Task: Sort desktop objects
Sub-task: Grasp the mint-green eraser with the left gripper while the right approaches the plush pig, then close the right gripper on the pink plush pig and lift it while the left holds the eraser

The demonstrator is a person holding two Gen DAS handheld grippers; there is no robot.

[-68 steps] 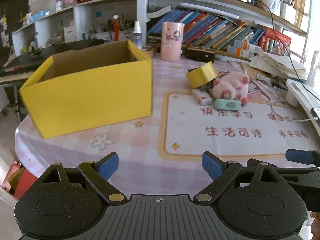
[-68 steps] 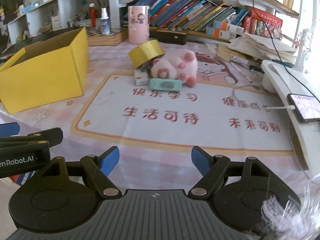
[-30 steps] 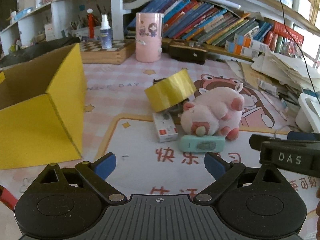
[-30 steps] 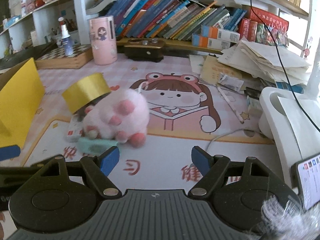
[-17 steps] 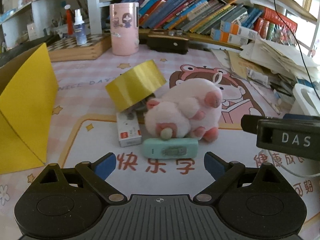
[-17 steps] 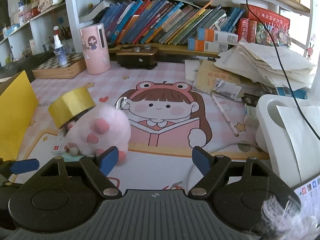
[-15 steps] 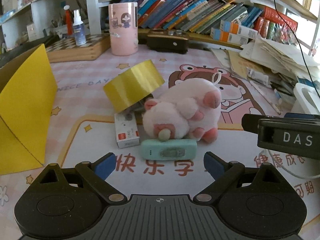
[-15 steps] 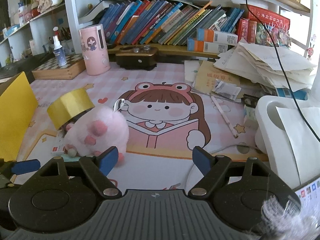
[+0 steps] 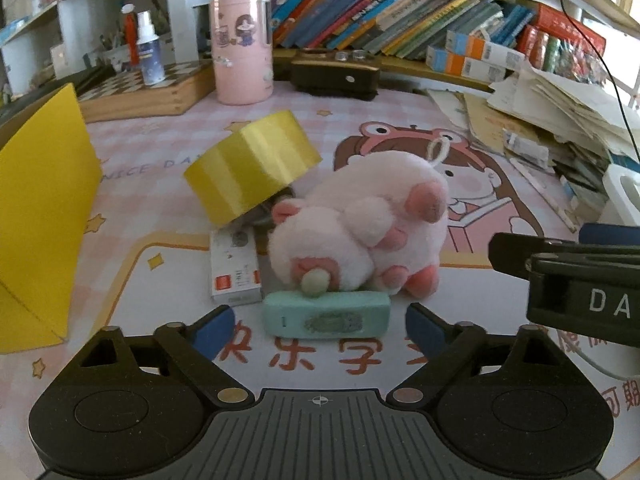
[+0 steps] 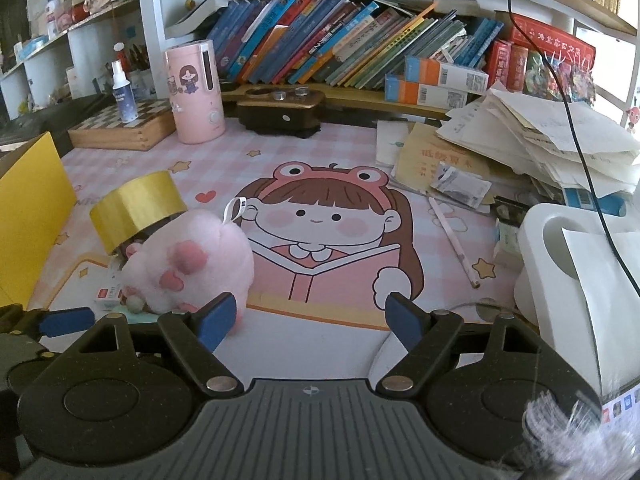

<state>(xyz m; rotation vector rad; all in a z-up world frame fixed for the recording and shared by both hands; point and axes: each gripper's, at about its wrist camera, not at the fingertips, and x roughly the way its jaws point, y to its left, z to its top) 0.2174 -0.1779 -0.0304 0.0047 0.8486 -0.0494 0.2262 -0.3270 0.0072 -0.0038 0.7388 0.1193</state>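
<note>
L gripper [image 9: 318, 322]: jaws spread wide but closing; nothing pinched. Teal case sits just ahead of the tips, not between the pads.
R gripper [image 10: 308, 316]: jaws spread, nothing between them; pointed at printed mat, plush just left of L pad.
Teal case [image 9: 326, 314]: flat on worktop, nearest item, touching plush's underside.
White box [image 9: 236, 266]: flat, just left of plush, partly under tape roll.
Pink plush [image 9: 360, 232]: lying on its side mid-worktop, behind teal case.
Yellow tape roll [image 9: 252, 166]: tilted, propped on items behind white box.
Yellow box [image 9: 36, 216]: at left edge, well apart from the pile.
Pink cup [image 9: 242, 48]: upright at back, near bookshelf.
Worktop [image 10: 320, 148]: pink checked cover.
</note>
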